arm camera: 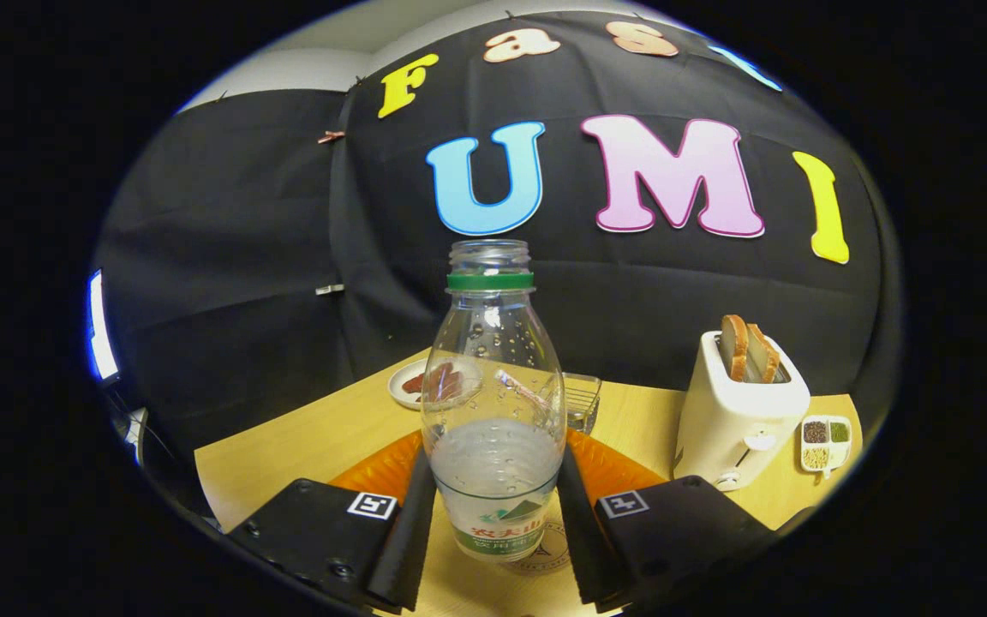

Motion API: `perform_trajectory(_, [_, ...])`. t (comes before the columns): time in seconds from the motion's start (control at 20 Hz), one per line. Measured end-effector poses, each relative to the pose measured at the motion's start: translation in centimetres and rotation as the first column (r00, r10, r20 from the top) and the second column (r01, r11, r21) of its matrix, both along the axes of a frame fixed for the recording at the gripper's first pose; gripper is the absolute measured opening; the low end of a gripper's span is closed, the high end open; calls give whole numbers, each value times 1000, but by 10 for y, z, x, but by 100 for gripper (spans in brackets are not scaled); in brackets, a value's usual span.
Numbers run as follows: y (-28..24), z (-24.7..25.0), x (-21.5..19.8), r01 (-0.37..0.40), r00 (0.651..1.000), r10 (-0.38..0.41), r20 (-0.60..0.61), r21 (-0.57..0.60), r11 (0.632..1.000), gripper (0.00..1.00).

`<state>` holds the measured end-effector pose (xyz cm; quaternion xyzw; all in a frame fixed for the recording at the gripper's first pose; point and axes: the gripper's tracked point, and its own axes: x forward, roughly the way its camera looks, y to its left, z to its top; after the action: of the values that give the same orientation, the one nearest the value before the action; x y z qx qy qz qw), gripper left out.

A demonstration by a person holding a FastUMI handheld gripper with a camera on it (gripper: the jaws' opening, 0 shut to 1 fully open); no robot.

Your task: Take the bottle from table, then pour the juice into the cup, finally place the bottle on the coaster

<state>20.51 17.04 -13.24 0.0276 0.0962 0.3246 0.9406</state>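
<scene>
A clear plastic bottle [493, 403] with a green neck ring and no cap stands upright between my fingers, about a third full of pale liquid. My gripper [495, 480] is shut on it, with the black pads [412, 531] pressing its lower sides. Under the bottle's base lies a round printed coaster [552, 545]; I cannot tell whether the bottle rests on it or hangs just above. A clear glass cup [584, 399] sits just beyond the bottle, partly hidden behind it.
An orange mat [382, 470] lies on the wooden table [305, 446] beyond the fingers. A white plate with red food [425, 381] is at the back left. A white toaster with bread slices [742, 411] and a small seasoning tray [826, 441] stand to the right.
</scene>
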Motion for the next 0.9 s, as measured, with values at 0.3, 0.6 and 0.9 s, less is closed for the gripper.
perform_trajectory(0.3, [-11, -38, 19, 34, 999, -34, 16, -15, 999, 73])
perform_trajectory(0.6, [-13, -60, 20, 58, 998, -57, 20, -32, 998, 73])
perform_trajectory(0.9, [-17, -76, 23, 76, 997, -74, 33, -49, 996, 75])
